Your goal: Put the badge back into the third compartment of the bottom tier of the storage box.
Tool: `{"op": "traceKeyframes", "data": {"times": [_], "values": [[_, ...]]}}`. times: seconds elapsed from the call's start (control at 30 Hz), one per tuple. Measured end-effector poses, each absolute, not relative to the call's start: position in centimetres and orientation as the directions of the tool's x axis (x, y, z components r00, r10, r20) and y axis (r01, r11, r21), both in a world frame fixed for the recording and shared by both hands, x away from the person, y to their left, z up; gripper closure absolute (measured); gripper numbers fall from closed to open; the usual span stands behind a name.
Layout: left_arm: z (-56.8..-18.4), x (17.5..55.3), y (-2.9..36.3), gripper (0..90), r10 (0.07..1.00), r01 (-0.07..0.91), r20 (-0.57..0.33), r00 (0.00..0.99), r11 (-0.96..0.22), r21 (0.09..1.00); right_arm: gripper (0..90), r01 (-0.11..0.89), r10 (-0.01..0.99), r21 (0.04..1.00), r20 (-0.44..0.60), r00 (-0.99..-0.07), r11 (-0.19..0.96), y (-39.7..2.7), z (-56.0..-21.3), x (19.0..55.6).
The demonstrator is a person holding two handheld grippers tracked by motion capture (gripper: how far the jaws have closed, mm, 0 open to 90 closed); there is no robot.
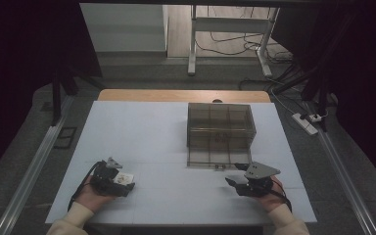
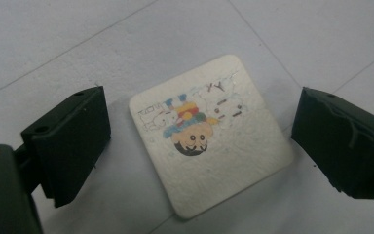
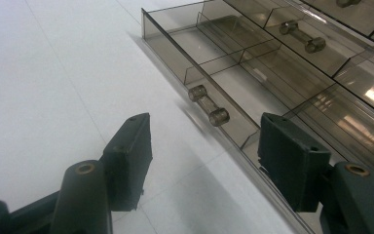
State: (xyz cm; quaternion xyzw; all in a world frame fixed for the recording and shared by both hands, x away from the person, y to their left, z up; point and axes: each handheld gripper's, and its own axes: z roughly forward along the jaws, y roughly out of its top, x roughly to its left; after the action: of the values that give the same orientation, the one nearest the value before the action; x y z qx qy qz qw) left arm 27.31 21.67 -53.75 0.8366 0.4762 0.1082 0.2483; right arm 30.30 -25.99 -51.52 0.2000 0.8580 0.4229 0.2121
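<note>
A small square card (image 2: 209, 134) with a cartoon print lies flat on the white desk (image 1: 156, 132), its picture upside down between the released left hand-held gripper (image 2: 199, 146). The right hand-held gripper (image 3: 207, 161), jaws apart, empty, faces a clear drawer box's (image 1: 220, 134) pulled-out drawer (image 3: 209, 63).

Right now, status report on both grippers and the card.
Left gripper open, straddling white square cartoon card. Right gripper open, empty, near smoky plastic drawer box. Nothing blocking.
</note>
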Motion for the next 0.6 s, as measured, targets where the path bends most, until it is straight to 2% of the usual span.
{"op": "traceKeyframes", "data": {"times": [0.2, 0.33, 0.47, 0.6], "values": [[-53.65, 27.28, 21.72, 11.3, 0.850, 0.741, -0.046, 0.525, -0.430, 0.516, 36.8, 0.161, 0.522, 0.810, -0.198, -0.829, 0.563, -25.98, -51.52, 30.29], [-53.27, 27.30, 21.89, 23.8, 0.844, 0.739, -0.040, 0.535, -0.444, 0.507, 36.8, 0.163, 0.522, 0.809, -0.197, -0.830, 0.564, -25.98, -51.55, 30.32], [-53.14, 27.32, 22.03, 32.5, 0.838, 0.732, -0.040, 0.545, -0.452, 0.509, 36.8, 0.159, 0.520, 0.808, -0.201, -0.830, 0.567, -25.94, -51.53, 30.27], [-53.14, 27.37, 22.11, 33.2, 0.834, 0.729, -0.042, 0.551, -0.456, 0.510, 36.8, 0.156, 0.519, 0.810, -0.203, -0.830, 0.566, -25.90, -51.52, 30.26]]}}
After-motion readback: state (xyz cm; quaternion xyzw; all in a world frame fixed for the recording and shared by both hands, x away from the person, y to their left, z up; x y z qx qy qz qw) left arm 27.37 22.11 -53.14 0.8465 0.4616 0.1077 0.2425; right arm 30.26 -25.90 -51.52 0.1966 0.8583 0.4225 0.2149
